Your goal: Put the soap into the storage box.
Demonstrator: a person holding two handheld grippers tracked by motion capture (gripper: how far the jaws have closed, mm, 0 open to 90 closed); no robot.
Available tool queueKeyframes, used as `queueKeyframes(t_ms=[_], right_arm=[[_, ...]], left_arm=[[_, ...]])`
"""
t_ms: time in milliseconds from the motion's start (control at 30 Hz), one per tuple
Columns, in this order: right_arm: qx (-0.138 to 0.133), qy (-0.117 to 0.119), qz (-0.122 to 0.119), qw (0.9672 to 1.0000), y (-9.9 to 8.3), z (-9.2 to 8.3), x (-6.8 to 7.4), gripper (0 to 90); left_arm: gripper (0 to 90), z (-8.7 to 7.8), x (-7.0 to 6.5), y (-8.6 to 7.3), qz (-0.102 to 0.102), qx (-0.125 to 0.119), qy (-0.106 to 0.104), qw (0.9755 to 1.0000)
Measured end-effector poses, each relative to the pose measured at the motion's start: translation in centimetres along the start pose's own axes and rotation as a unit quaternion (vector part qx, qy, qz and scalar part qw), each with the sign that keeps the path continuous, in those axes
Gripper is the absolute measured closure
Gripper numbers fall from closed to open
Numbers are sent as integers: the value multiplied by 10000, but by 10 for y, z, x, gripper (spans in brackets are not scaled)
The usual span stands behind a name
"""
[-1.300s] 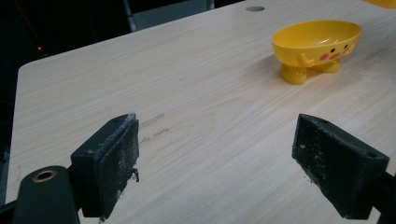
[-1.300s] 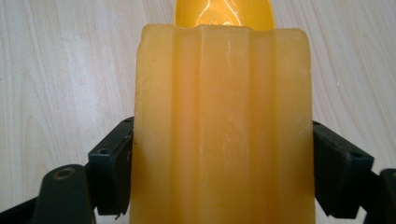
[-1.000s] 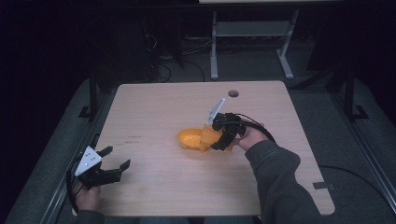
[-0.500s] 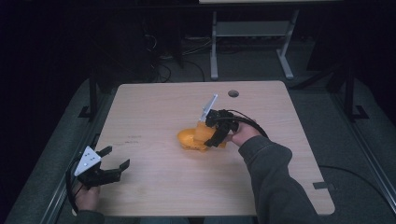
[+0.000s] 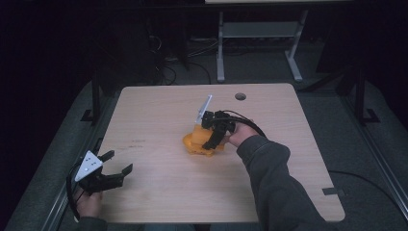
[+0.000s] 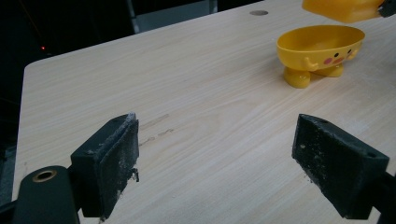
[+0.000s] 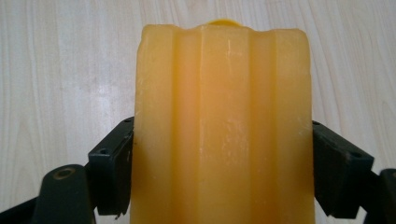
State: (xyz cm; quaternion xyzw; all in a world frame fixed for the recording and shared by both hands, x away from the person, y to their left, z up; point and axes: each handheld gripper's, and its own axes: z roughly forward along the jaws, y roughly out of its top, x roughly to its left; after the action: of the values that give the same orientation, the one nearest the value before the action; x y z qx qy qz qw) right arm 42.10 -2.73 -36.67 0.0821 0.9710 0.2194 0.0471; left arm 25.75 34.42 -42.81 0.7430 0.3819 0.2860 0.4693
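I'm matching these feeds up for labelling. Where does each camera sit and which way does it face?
High view: above the near edge, facing forward and down on the table; forearms and both grippers enter.
Left gripper view: on the left gripper, facing the yellow bowl, which the high view shares.
Right gripper view: on the right gripper, facing the clamped yellow block.

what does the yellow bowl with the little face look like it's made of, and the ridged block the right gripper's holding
Bowl: probably moulded plastic, smooth with a slight sheen, printed face and pink cheeks. Block: looks like translucent yellow plastic or rubber, satin finish, faint scuffs along its ridges; can't tell which.
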Motion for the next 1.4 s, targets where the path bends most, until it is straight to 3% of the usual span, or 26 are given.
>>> queueKeyframes(t_ms=[667,1400], right_arm=[[78,202,-157,9996,21,21,-9,205],[229,237,-76,9994,17,37,-13,204]], left_arm=[[139,0,1,0,-46,-73,16,10000],[139,-2,2,0,-9,-23,14,10000]])
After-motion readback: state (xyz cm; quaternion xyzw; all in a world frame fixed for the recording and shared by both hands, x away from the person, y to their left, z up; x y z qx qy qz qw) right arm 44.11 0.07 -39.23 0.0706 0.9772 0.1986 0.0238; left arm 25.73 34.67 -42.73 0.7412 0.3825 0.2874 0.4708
